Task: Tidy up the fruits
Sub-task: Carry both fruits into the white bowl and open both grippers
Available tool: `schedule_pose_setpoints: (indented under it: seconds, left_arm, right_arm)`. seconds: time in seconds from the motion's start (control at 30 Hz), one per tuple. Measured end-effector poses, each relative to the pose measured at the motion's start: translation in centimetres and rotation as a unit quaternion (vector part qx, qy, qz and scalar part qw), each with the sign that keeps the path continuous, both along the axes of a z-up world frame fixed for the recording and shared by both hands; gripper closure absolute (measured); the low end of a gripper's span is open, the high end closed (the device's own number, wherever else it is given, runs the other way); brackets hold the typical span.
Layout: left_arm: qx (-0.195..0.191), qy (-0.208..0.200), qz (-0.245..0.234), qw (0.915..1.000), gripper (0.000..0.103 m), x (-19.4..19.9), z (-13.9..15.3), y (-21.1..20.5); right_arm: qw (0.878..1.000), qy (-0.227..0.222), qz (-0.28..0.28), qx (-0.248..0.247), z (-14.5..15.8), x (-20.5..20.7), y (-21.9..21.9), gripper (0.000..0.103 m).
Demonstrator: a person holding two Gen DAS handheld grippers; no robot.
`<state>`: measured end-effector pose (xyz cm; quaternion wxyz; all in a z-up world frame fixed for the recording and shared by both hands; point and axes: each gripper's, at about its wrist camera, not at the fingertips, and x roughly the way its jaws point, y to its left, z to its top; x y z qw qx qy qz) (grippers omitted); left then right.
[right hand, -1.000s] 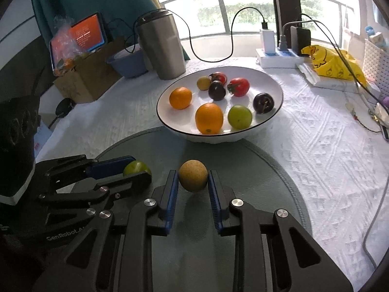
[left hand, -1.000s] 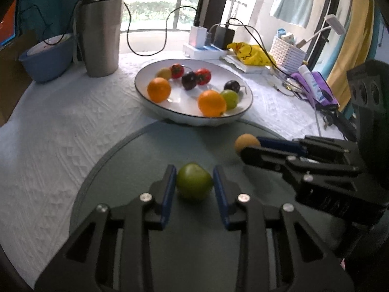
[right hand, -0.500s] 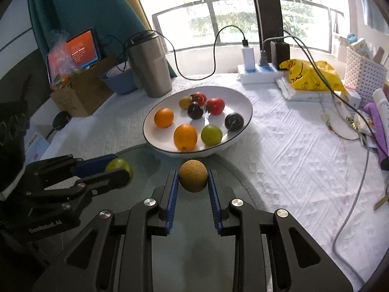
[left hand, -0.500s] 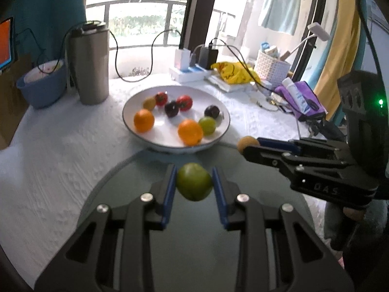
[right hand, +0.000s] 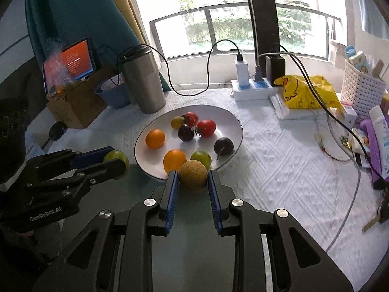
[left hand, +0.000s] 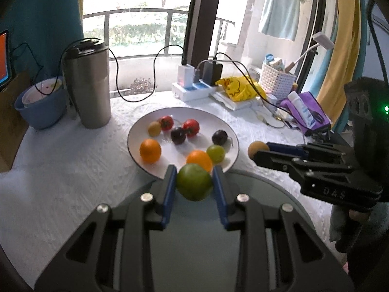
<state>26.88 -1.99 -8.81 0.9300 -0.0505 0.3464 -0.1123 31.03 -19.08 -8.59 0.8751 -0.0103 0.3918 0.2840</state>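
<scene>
Left tool [left hand: 194, 182] clamped on green fruit [left hand: 194, 182] – right tool [right hand: 193, 178] clamped on brown fruit [right hand: 193, 175], both held off the table [right hand: 279, 170], just before white plate [right hand: 233, 121] carrying other fruits, straight ahead of both tools

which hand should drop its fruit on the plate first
Probably left. The left gripper holds its green fruit at the plate rim; the right gripper sits off to the side.

White-clothed table [left hand: 60, 170] bears plate [left hand: 226, 126], tumbler [left hand: 87, 87], grey mat [right hand: 102, 199].
</scene>
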Motion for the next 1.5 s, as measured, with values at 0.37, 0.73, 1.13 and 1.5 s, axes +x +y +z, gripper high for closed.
schedule_pose_setpoints:
  seconds: [0.37,0.73,1.13,1.5]
  left_arm:
    - [-0.009,0.012,0.01,0.9998,0.072,2.7,-1.1,0.9]
    - [-0.013,0.031,0.014,0.9993,0.072,5.4,-2.7,1.3]
    - [-0.024,0.05,0.015,0.9983,0.071,6.4,-3.8,1.6]
    - [-0.021,0.048,0.035,0.998,0.068,5.8,-3.0,2.1]
  right_arm:
    - [1.0,0.003,0.008,-0.001,-0.4,2.6,1.4,0.076]
    - [1.0,0.004,0.011,-0.008,-1.7,5.8,3.1,0.076]
    - [0.999,0.027,0.013,-0.013,-3.9,7.4,4.1,0.076]
    - [0.999,0.027,-0.001,-0.019,-3.4,6.9,3.8,0.075]
